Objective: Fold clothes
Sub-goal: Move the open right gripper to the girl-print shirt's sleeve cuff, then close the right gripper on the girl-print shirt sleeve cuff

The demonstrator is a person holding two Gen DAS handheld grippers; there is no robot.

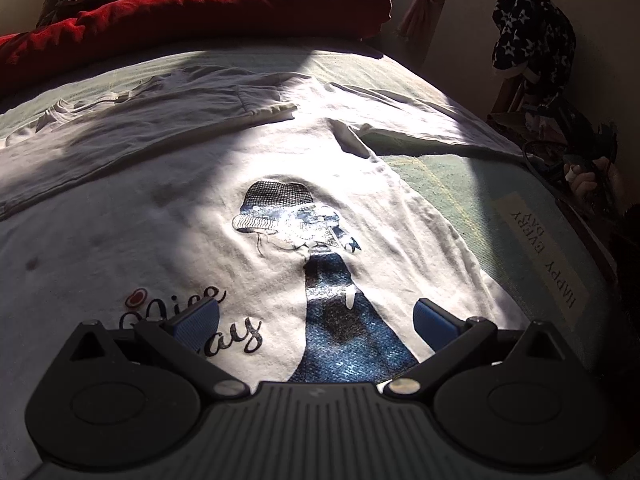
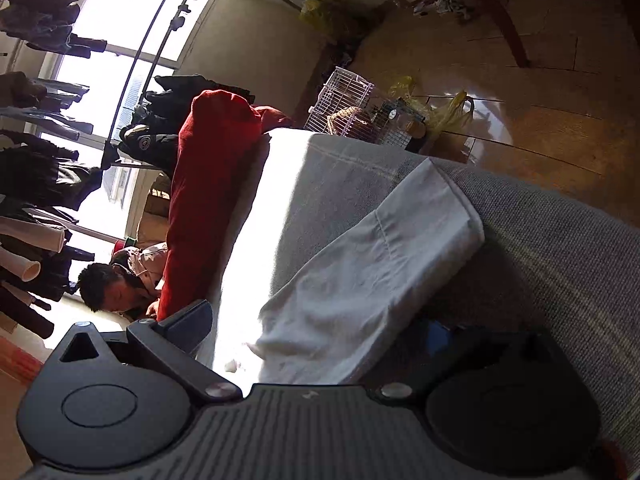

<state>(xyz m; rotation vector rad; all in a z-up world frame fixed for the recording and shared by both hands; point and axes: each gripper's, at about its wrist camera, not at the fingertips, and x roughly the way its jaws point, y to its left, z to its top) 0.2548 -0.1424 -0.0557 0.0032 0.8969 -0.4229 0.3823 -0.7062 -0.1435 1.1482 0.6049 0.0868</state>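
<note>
Below the left wrist camera, a white T-shirt [image 1: 192, 200] lay spread flat on a bed [image 1: 460, 184] with a pale green cover. The left gripper [image 1: 316, 316] hovered over the shirt's printed front, its jaws spread wide with nothing between them. One blue pad hid part of the script lettering, so the words could not be read in full. A sleeve was folded across the shirt's far side, which lay in deep shadow where its edges were hard to follow. A red cushion [image 1: 200, 12] lay along the far edge of the bed. A label [image 1: 540, 256] on the cover read "HAPPY EVERY DAY", upside down.

From the right wrist camera, the view was rolled sideways. The right gripper [image 2: 320, 328] had a white fold of the T-shirt [image 2: 368, 264] lying between its jaws, which stood apart. The right-hand finger sat in shadow under the cloth, so contact could not be judged. Glare washed out the bed [image 2: 560, 264] near the red cushion [image 2: 208, 184]. A wire cage [image 2: 352, 108] stood on the floor beyond.
</note>
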